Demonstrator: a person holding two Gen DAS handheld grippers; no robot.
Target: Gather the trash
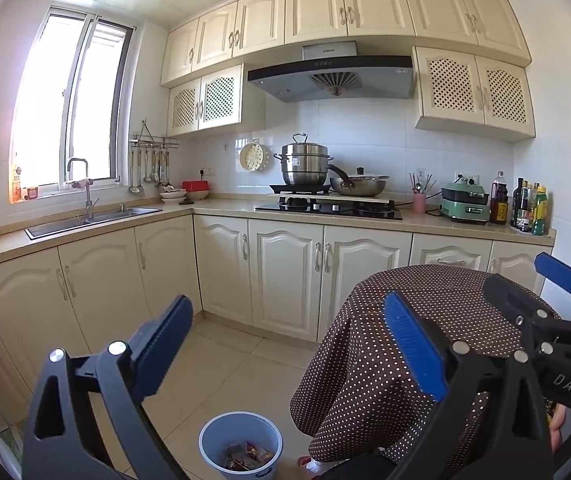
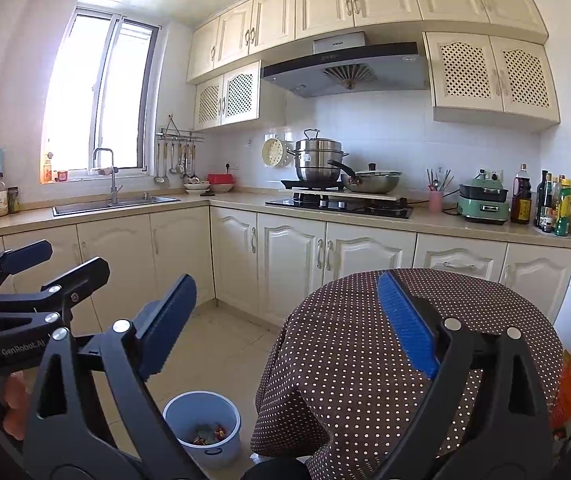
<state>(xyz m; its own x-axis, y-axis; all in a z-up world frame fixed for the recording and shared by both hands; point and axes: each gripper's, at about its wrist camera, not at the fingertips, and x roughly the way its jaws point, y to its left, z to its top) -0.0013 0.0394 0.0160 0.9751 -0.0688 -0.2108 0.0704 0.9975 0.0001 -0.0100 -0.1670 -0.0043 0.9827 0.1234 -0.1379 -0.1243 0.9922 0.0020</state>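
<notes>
Both the left gripper (image 1: pixel 289 344) and the right gripper (image 2: pixel 293 324) are hovering with jaws spread wide, pinching nothing. Below them, the round pale-blue plastic bin (image 1: pixel 240 444) is sitting on the tiled floor just beside the brown polka-dot-clothed desk (image 1: pixel 405 344), holding crumpled colourful wrappers (image 1: pixel 247 456). Beyond the bin, cream cabinets (image 1: pixel 285 276) are lining the wall.

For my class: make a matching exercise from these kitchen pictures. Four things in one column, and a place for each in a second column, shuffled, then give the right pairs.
Things
1. blue bucket
2. steamer pot
3. pink cup
4. faucet

Places
A. on the stove under the range hood
B. at the sink below the window
C. on the floor beside the dotted tablecloth
D. on the counter right of the stove, holding utensils

Pairs: 1-C, 2-A, 3-D, 4-B
</notes>
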